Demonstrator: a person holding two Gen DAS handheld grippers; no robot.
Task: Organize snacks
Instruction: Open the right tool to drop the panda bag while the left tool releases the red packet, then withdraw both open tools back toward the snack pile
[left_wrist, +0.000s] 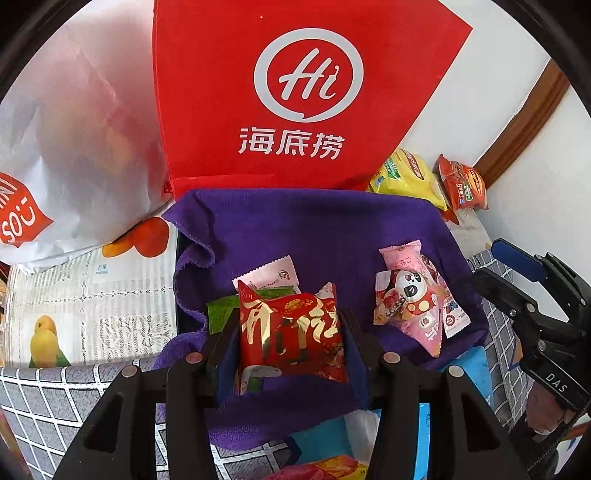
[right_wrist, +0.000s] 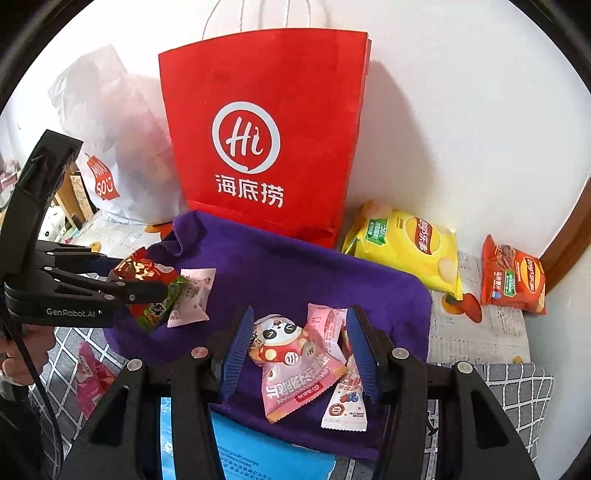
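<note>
A purple cloth (left_wrist: 314, 229) (right_wrist: 295, 266) covers a tray in front of a red paper bag (left_wrist: 295, 92) (right_wrist: 266, 140). My left gripper (left_wrist: 290, 343) is shut on a red and gold snack packet (left_wrist: 291, 332) (right_wrist: 142, 271), just above a green packet (left_wrist: 221, 314) and a pale pink packet (left_wrist: 273, 273) (right_wrist: 194, 295). My right gripper (right_wrist: 301, 347) is open, its blue pads either side of a pile of pink snack packets (right_wrist: 295, 354) (left_wrist: 413, 302) on the cloth. It also shows at the right of the left wrist view (left_wrist: 517, 269).
A white Miniso bag (left_wrist: 55, 147) (right_wrist: 110, 147) stands left of the red bag. A yellow chips bag (right_wrist: 410, 243) (left_wrist: 406, 177) and an orange chips bag (right_wrist: 513, 277) (left_wrist: 463, 184) lie at the right by the wall. More packets (right_wrist: 92, 373) and a blue box (right_wrist: 266, 454) lie near me.
</note>
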